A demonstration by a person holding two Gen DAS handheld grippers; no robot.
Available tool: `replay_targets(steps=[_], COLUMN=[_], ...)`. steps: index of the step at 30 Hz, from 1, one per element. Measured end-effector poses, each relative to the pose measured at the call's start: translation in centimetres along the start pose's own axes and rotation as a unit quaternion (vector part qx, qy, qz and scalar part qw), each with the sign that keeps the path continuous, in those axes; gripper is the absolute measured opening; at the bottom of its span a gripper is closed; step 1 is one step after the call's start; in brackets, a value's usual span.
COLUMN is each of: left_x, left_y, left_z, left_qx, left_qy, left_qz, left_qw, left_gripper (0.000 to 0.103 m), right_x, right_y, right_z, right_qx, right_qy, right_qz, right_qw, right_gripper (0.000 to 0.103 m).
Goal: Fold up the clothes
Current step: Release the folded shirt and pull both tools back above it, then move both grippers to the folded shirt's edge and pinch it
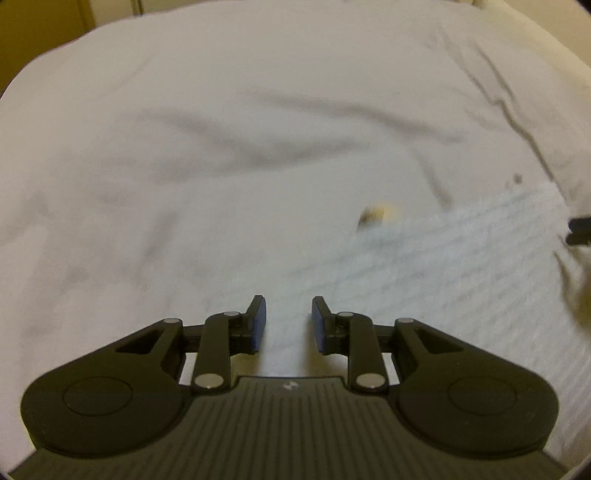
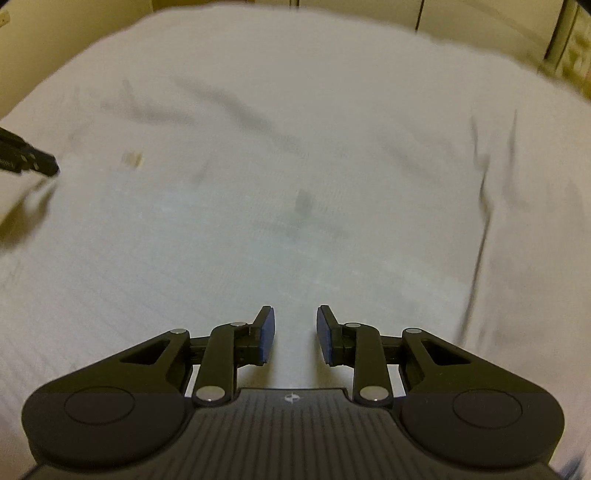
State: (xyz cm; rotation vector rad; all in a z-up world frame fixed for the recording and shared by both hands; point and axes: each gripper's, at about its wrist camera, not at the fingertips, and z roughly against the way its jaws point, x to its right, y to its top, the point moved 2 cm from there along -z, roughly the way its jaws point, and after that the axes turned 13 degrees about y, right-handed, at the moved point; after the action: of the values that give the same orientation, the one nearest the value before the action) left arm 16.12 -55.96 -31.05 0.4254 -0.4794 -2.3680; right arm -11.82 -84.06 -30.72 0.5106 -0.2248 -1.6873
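Note:
A white ribbed garment (image 1: 443,266) lies flat on a white sheet (image 1: 184,110), with a small yellowish tag (image 1: 376,214) near its far edge. My left gripper (image 1: 289,321) hovers over the garment's left part, open, with nothing between its blue pads. In the right wrist view the same garment (image 2: 221,240) fills the middle and the tag (image 2: 132,160) shows at the far left. My right gripper (image 2: 295,332) is open above the cloth and holds nothing. Each gripper shows in the other's view: right gripper tip (image 1: 578,230), left gripper tip (image 2: 33,160). Both views are blurred.
The sheet (image 2: 369,74) has long dark creases and reaches to rounded far edges. Beige walls or cabinet fronts (image 2: 480,18) stand behind it. A small dark mark (image 2: 303,203) sits on the cloth ahead of the right gripper. A fold line (image 2: 480,229) runs down the right side.

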Motion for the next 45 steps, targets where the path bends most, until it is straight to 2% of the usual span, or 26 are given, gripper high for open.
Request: replay_targets(steps=[5, 8, 11, 14, 19, 23, 26, 29, 31, 36, 40, 43, 45], left_x=[-3.6, -5.3, -5.9, -4.9, -1.5, -0.5, -1.7, -2.7, -3.4, -4.3, -4.0, -3.5, -3.0], left_y=[-5.9, -7.5, -8.4, -9.7, -12.7, -15.4, -16.3, -16.7, -17.3, -19.0, -19.8, -19.4, -18.8], left_z=[0.3, 1.9, 4.3, 6.7, 8.1, 7.1, 7.4, 8.9, 9.9, 12.3, 14.7, 16.3, 17.0], left_qx=[-0.052, -0.049, -0.034, -0.022, -0.04, -0.069, -0.073, -0.063, -0.058, -0.044, -0.03, -0.01, 0.01], left_qy=[0.044, 0.057, 0.048, 0.011, -0.056, -0.054, -0.06, -0.058, -0.048, -0.022, 0.006, 0.025, 0.039], left_qz=[0.053, 0.08, 0.098, 0.111, 0.101, 0.068, 0.071, 0.068, 0.067, 0.075, 0.033, -0.034, -0.092], left_qw=[0.9963, 0.9939, 0.9935, 0.9935, 0.9925, 0.9938, 0.993, 0.994, 0.9949, 0.996, 0.999, 0.9991, 0.9949], left_gripper=[0.022, 0.022, 0.022, 0.028, 0.03, 0.033, 0.033, 0.034, 0.033, 0.033, 0.034, 0.038, 0.042], right_x=[0.0, 0.6, 0.2, -1.9, -7.3, -9.3, -10.2, -11.8, -13.2, -17.4, -20.6, -22.5, -23.7], right_y=[-6.0, -8.1, -9.5, -9.6, -9.9, -11.2, -11.9, -12.2, -12.5, -13.1, -13.7, -13.6, -13.5], right_z=[0.9, 2.1, 3.8, 5.6, 2.6, 1.6, 2.4, 3.4, 3.5, 3.8, 4.3, 4.9, 5.2], right_qx=[-0.038, -0.045, -0.043, -0.021, -0.023, -0.047, -0.04, -0.03, -0.03, -0.025, -0.025, -0.017, -0.013], right_qy=[-0.022, -0.053, -0.08, -0.074, -0.035, -0.036, -0.047, -0.047, -0.037, 0.009, 0.039, 0.055, 0.066], right_qz=[-0.038, -0.056, -0.066, -0.073, -0.082, -0.111, -0.136, -0.135, -0.126, -0.086, -0.041, -0.031, -0.029], right_qw=[0.998, 0.996, 0.994, 0.994, 0.996, 0.992, 0.989, 0.989, 0.991, 0.996, 0.998, 0.998, 0.997], right_gripper=[0.029, 0.031, 0.032, 0.032, 0.034, 0.036, 0.039, 0.043, 0.046, 0.047, 0.047, 0.047, 0.048])
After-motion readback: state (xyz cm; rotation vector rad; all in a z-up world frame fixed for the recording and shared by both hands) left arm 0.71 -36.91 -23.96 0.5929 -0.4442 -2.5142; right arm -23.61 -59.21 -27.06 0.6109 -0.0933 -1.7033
